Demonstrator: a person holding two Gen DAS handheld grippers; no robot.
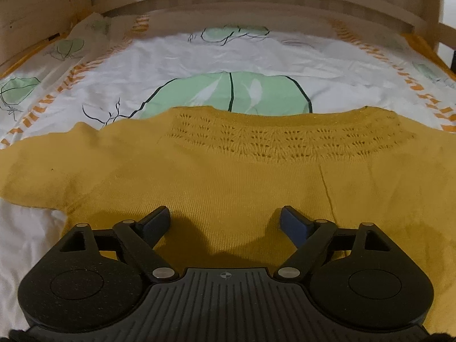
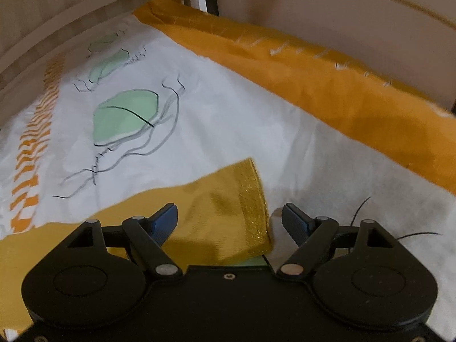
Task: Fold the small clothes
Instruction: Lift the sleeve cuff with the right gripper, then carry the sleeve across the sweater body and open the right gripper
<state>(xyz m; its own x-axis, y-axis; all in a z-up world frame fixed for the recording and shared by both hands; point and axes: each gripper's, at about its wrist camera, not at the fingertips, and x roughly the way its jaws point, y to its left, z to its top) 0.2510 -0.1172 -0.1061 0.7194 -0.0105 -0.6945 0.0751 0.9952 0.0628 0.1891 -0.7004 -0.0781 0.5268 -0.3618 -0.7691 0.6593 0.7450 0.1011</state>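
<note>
The left gripper (image 1: pixel 225 222), a black two-finger tool with dark blue ribbed pads (image 1: pixel 155 222) on hinged black linkage arms, points forward and steeply downward with its jaws spread wide and nothing pinched between them. The right gripper (image 2: pixel 229 223), of the same black build with blue ribbed pads (image 2: pixel 165 222), is likewise angled downward, its jaws standing wide apart and its pads pressing on nothing. In both wrist views only the fingers, the linkages with their silver pivot pins and the round black housings show; no hand or sleeve is visible.
</note>
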